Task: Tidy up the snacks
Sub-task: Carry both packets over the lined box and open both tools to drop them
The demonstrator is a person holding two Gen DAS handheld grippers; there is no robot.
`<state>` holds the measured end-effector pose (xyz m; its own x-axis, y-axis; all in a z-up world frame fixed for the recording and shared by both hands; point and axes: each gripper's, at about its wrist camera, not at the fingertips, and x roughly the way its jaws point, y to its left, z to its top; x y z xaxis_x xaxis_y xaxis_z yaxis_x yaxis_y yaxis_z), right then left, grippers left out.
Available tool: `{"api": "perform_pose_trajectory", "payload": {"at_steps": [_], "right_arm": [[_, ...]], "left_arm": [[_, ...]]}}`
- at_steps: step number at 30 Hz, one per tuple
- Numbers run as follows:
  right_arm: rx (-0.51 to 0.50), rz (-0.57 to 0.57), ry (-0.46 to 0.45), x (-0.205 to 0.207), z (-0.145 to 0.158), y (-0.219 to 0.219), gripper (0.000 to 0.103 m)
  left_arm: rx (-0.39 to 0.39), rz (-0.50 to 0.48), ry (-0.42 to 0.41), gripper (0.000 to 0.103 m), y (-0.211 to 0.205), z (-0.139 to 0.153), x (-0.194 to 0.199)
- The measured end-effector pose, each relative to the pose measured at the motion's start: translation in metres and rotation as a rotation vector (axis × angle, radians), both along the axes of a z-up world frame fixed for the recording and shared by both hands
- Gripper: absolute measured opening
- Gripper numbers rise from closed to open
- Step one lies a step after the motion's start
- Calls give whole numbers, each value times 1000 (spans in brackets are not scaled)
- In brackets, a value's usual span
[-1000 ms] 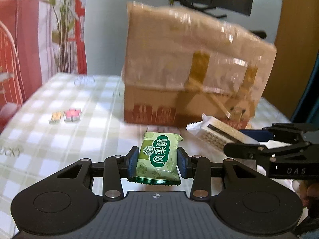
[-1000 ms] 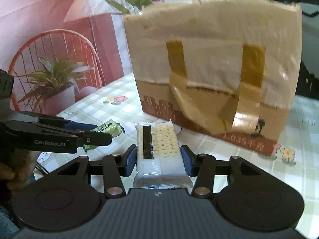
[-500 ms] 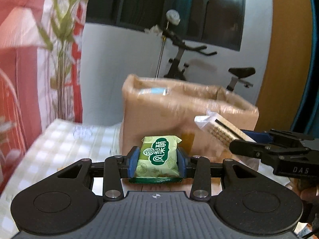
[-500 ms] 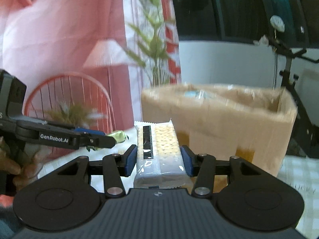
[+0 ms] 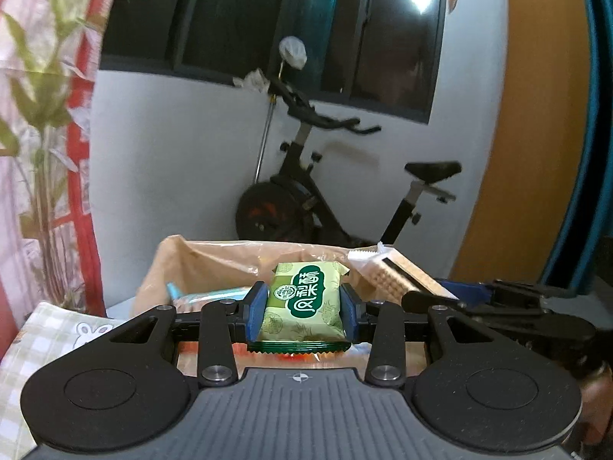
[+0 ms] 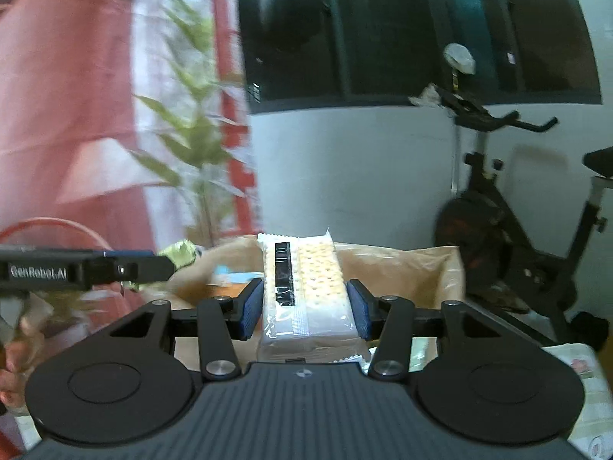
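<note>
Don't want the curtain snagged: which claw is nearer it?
Left. The left claw, holding the green snack, is on the curtain side; the right claw, holding crackers, is farther off, with the left claw between it and the curtain.

Right gripper clamps cracker pack — above bag.

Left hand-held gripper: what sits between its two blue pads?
A green snack packet, pinched upright between the pads of the left hand-held gripper; the left wrist view shows it.
</note>
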<state>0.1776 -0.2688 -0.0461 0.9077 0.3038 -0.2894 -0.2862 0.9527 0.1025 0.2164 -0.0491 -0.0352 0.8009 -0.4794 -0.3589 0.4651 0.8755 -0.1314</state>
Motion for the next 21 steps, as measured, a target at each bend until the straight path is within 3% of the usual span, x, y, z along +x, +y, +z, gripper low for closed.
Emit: {"api": "perform_pose_trajectory", "payload": {"at_steps": [7, 16, 18, 21], "right_arm": [[-59, -54, 85, 40, -12, -5, 50], [-125, -50, 155, 60, -30, -1, 50], [-125, -55, 165, 61, -32, -2, 50], [-138, -71, 171, 60, -33, -2, 50]], "left_arm": [[74, 8, 76, 42, -28, -21, 54], [126, 5, 107, 44, -35, -35, 69], [133, 13, 98, 55, -35, -34, 66], [135, 16, 86, 61, -32, -31, 63]]}}
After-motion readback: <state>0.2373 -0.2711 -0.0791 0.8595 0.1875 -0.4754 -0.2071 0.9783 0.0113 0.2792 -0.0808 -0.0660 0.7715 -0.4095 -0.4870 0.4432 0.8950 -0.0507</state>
